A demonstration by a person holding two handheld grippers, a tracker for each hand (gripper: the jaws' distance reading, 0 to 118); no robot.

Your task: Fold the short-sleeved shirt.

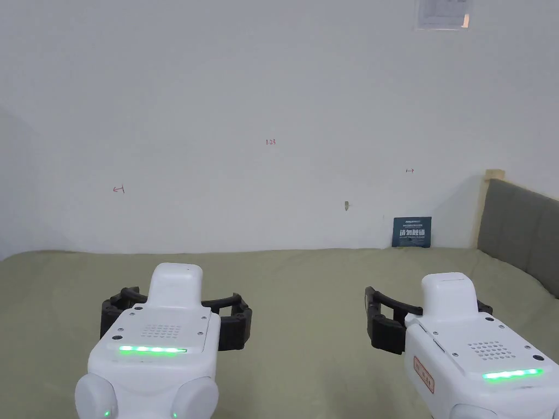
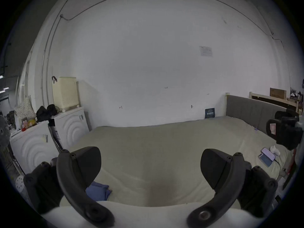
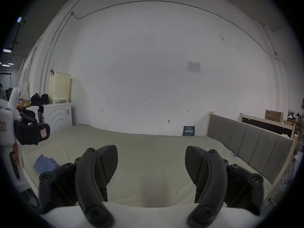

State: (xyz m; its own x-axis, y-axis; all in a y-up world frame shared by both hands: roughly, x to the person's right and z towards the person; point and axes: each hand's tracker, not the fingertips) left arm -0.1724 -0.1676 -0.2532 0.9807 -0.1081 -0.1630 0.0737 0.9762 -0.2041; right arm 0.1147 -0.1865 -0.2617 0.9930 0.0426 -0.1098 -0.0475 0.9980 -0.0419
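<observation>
A blue garment (image 2: 97,191) lies bunched on the olive-green bed sheet (image 1: 305,294) near the bed's left edge; it also shows at the lower left of the right gripper view (image 3: 45,163). My left gripper (image 1: 177,305) hovers above the sheet with its jaws wide apart and nothing between them (image 2: 150,162). My right gripper (image 1: 428,305) hangs level with it to the right, also open and empty (image 3: 151,159). Both grippers point toward the white wall. The garment lies below and to the left of both grippers, touching neither.
A grey padded headboard (image 1: 524,229) borders the bed on the right. A small blue sign (image 1: 411,232) leans against the wall. Two phones and a white item (image 2: 267,156) lie near the headboard. White cabinets (image 2: 70,126) with a cream basket (image 2: 65,95) stand left of the bed.
</observation>
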